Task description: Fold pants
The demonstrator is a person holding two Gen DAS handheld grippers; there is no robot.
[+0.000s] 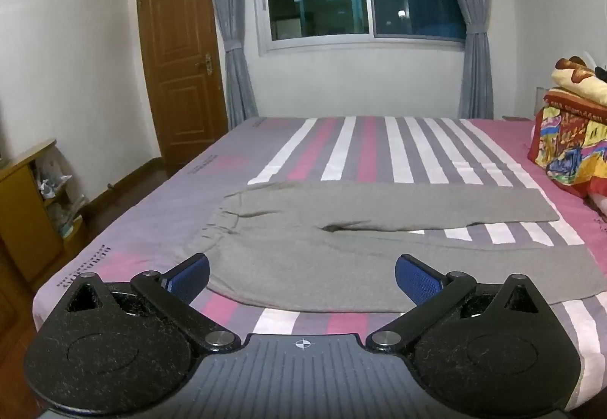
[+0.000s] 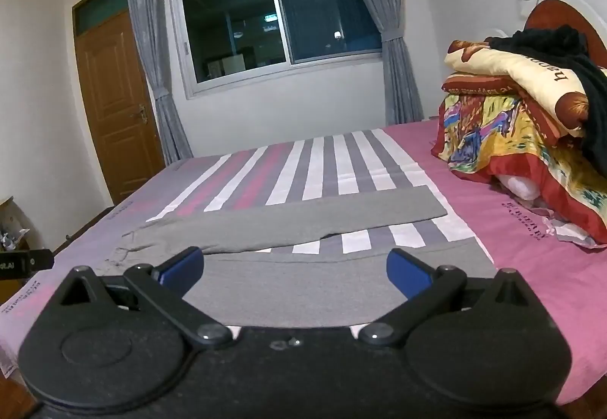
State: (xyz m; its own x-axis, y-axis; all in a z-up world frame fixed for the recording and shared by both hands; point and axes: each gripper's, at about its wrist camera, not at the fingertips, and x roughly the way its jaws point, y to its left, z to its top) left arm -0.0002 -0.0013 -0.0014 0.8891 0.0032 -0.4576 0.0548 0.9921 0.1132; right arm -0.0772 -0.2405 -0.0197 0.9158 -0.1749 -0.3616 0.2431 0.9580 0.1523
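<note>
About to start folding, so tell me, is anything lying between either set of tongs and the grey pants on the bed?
Nothing visible. Both the left tongs and right tongs hang open right over the grey pants.

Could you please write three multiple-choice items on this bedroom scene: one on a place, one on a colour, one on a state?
1. Where do the grey fabric pants lie?
A. on the striped bed sheet
B. on the floor
C. on a chair

2. What colour are the left gripper pads?
A. red
B. blue
C. yellow

3. How are the pants now?
A. folded in half
B. rolled up
C. spread flat, legs apart

Answers: 1 A, the sheet shows all around them; 2 B, both pads are blue; 3 C, sheet stripes show between the legs.
</note>
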